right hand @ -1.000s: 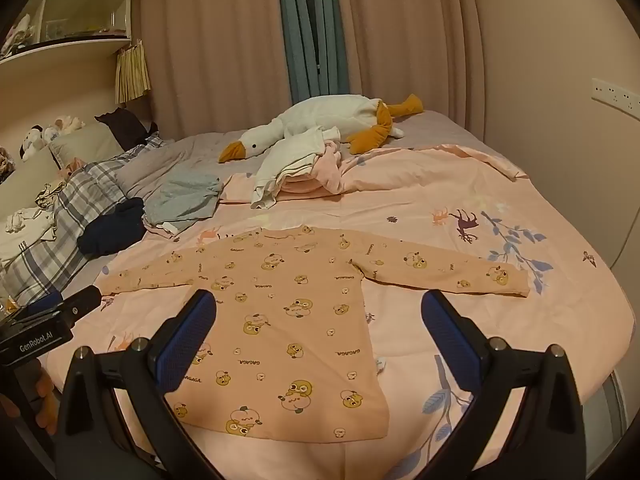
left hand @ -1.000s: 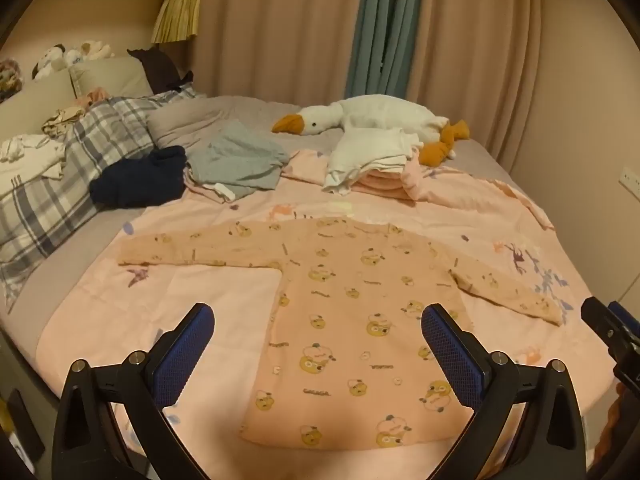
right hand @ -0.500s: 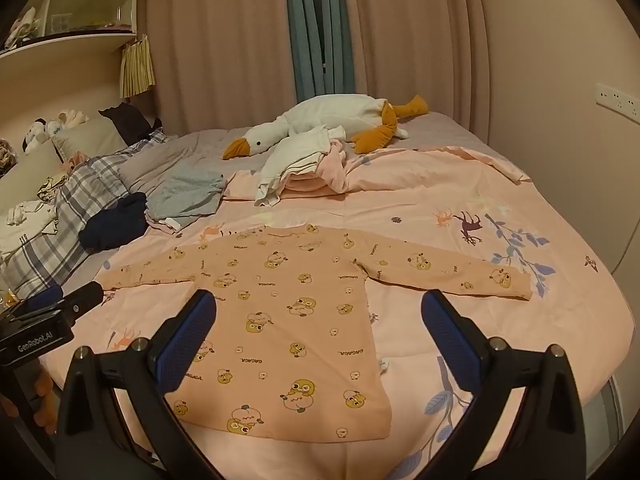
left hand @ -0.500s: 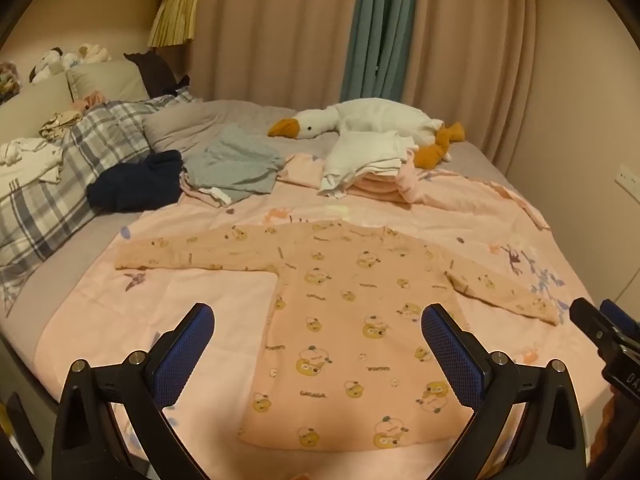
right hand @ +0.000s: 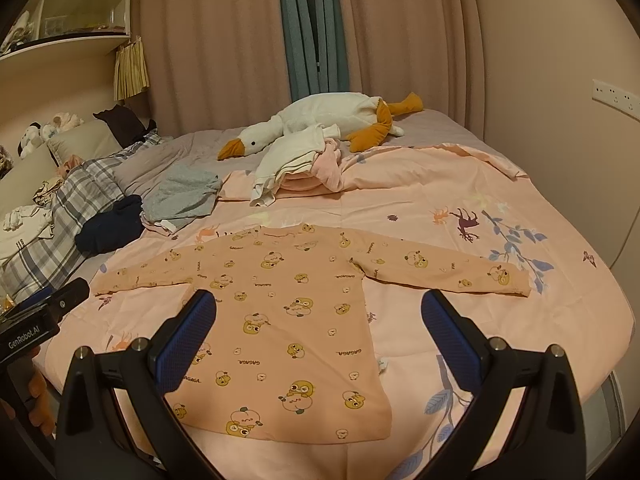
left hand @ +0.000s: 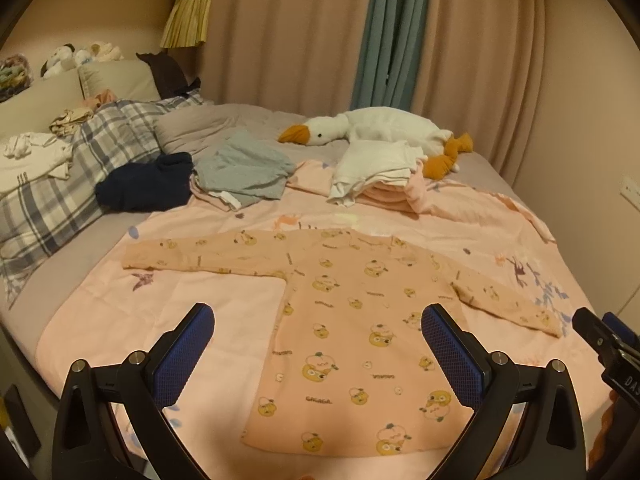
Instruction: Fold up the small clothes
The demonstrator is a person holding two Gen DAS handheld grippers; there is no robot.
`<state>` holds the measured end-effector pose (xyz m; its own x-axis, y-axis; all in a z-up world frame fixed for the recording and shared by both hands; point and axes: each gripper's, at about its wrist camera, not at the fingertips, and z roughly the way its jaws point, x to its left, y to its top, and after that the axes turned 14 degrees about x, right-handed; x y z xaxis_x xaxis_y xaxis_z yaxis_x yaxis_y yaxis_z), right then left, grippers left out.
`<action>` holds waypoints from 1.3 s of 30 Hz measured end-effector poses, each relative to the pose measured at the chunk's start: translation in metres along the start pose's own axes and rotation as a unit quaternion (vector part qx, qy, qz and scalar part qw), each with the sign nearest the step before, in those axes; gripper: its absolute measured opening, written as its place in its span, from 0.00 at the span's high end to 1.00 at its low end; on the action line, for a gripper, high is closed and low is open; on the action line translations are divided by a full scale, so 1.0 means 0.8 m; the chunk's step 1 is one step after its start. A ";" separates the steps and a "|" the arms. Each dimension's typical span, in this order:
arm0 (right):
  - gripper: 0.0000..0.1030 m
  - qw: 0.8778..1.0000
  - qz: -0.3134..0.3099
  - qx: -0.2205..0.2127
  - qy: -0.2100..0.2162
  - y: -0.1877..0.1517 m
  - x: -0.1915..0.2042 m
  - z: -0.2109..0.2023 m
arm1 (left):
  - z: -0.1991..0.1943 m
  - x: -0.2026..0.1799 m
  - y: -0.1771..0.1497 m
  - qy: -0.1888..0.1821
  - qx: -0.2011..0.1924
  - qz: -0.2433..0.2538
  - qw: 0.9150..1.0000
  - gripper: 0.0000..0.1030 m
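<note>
A small peach long-sleeved shirt [left hand: 352,320] with cartoon prints lies flat on the pink bedspread [left hand: 224,300], both sleeves spread out sideways; the right wrist view shows the shirt [right hand: 280,312] too. My left gripper [left hand: 318,350] hovers open above the hem's left half, nothing between its blue pads. My right gripper [right hand: 320,340] is open as well, held over the shirt's lower right part, apart from the cloth. Each view catches the other gripper at its edge: the right gripper [left hand: 604,340] and the left gripper [right hand: 44,312].
Behind the shirt sit a stack of folded white and pink clothes [left hand: 380,176], a grey garment [left hand: 240,172], a dark navy garment [left hand: 148,180] and a plush goose [left hand: 372,130]. A plaid blanket [left hand: 60,184] and pillows lie left. Curtains and wall close the far side.
Both grippers have drawn back and up a little, so the shirt sits slightly farther and lower in view. Their jaws stayed open; the shirt has not moved.
</note>
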<state>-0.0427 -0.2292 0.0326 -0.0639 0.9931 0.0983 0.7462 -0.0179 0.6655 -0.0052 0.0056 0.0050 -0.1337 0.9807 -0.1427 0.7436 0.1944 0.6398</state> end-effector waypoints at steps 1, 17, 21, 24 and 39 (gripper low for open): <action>0.00 1.000 0.002 -0.001 -0.001 0.000 -0.001 -0.001 | -0.001 0.000 0.000 -0.002 0.000 0.000 1.000 0.00; 0.00 1.000 -0.002 0.005 -0.003 0.003 0.002 0.003 | -0.003 0.002 0.001 -0.005 -0.001 0.003 1.000 0.00; 0.00 1.000 -0.003 0.008 -0.004 0.003 0.003 0.006 | -0.003 0.003 0.001 -0.004 -0.002 0.003 1.000 0.00; 0.00 1.000 -0.003 0.009 -0.006 0.004 0.004 0.007 | -0.004 0.003 0.001 -0.003 -0.002 0.003 1.000 0.00; 0.00 1.000 -0.005 0.011 -0.006 0.005 0.001 0.011 | -0.006 0.008 0.002 -0.001 -0.003 0.001 1.000 0.00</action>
<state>-0.0340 -0.2275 0.0290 -0.0641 0.9945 0.0830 0.7597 -0.0053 0.6502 -0.0081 0.0120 0.0089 -0.1306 0.9811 -0.1430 0.7401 0.1925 0.6444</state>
